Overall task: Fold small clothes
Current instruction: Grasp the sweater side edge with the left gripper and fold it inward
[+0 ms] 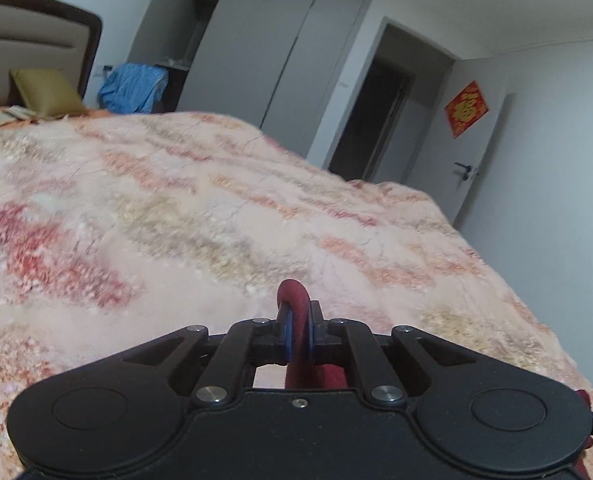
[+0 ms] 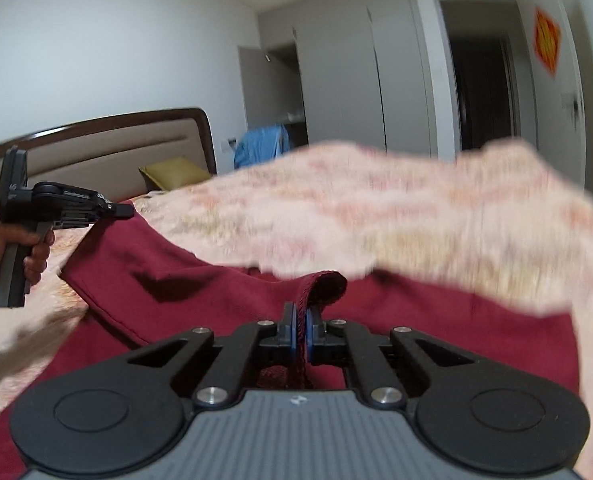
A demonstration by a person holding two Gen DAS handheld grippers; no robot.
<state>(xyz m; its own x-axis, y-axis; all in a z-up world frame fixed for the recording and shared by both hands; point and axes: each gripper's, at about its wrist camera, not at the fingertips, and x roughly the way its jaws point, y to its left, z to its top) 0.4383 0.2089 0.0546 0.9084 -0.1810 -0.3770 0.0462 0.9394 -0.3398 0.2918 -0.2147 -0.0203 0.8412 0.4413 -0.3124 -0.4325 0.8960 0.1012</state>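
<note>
The left gripper has its blue-padded jaws pinched together on a rolled edge of the dark red knit garment, and in the right wrist view it shows at the garment's far left corner, held by a hand and lifting the cloth off the fluffy pink-and-orange patterned bed cover. The right gripper is likewise clamped tight on a ribbed hem of the same garment, which curls up just past its fingertips. The garment lies spread on the cover near the bed's front edge, stretched between the two grippers, far from the brown padded headboard.
</note>
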